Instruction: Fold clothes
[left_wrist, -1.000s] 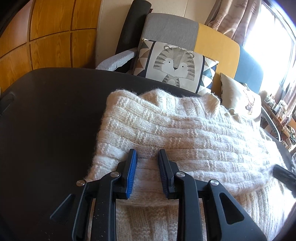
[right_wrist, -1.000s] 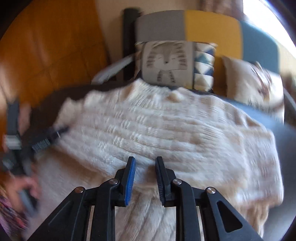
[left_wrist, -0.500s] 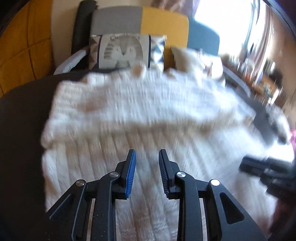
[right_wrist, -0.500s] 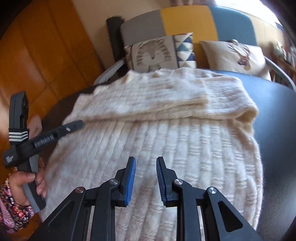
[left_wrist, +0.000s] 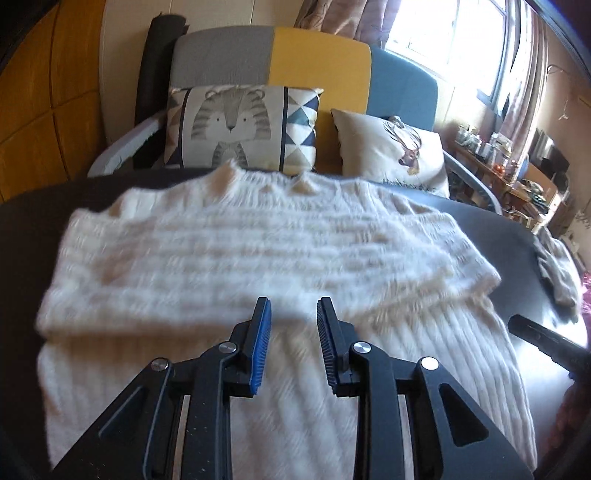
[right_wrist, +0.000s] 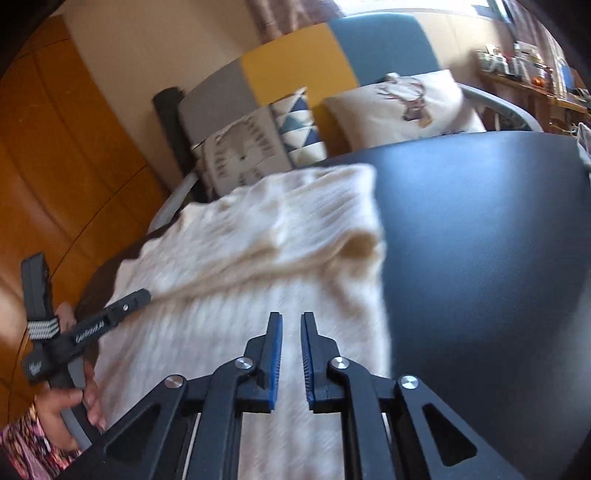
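A cream-white, chunky-knit sweater (left_wrist: 258, 258) is spread across the middle of the left wrist frame on a dark, smooth-topped desk (left_wrist: 33, 236), with its far portion folded over the near portion so that a thick doubled edge runs across the frame just beyond the gripper tips. The left gripper (left_wrist: 293, 314), black-armed with blue ribbed pads, is seen at the lower centre of that frame above the sweater, its jaws held moderately apart with nothing between them. In the right wrist frame the same sweater (right_wrist: 258, 266) fills the centre and lower left, its folded layer ending in a rounded corner near the middle, while bare desk (right_wrist: 480, 240) occupies the right half. The right gripper (right_wrist: 291, 319) is shown at the lower centre over the near layer of knit, its jaws set narrowly apart and empty. At the lower left of the right wrist frame a hand (right_wrist: 70, 406) in a patterned sleeve is wrapped around the handle of the other gripper tool. Behind the desk, in the upper part of both frames, a grey, yellow and blue sofa (left_wrist: 317, 62) is visible, with a tiger-print cushion (left_wrist: 236, 125) and a cream deer-print cushion (left_wrist: 391, 151) propped on it.
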